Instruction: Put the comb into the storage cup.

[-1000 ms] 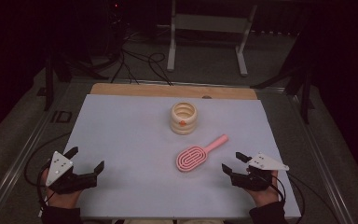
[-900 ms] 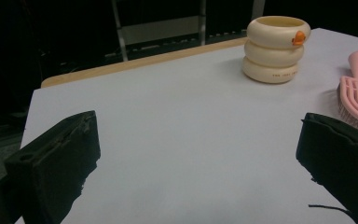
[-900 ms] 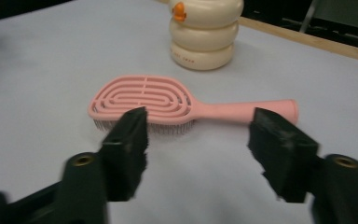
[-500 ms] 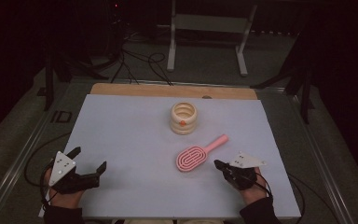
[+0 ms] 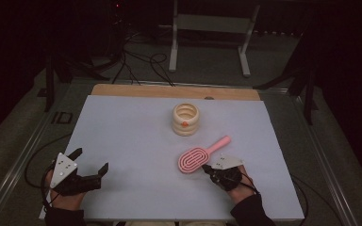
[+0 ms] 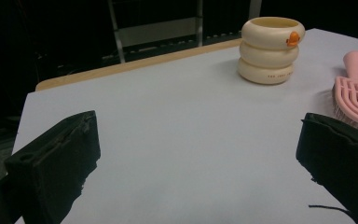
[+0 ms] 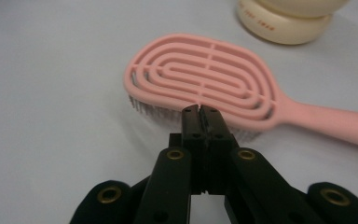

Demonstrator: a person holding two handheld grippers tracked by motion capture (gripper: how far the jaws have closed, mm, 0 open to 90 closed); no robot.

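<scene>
Dark floor, loose cables and a metal stand surround the pale worktop (image 5: 122, 136), which carries just two things. Near its middle lies a pink hairbrush (image 5: 199, 158), bristles down, its long axis slanting: the oval head is nearer the person, the handle runs away and to the right. Just beyond the brush, toward the far edge, stands a cream ringed holder (image 5: 185, 118) with a small orange mark; its mouth is open upward, and what I can see of the inside looks empty.

The right claw (image 5: 204, 167) sits right at the near edge of the brush head, jaws pressed together with nothing between them, tips pointing at the bristle side (image 7: 168, 112). I judge a grasp would need the jaws to spread first. The left claw (image 5: 90, 161) rests well off to the left of the brush, jaws spread wide, holding nothing.
</scene>
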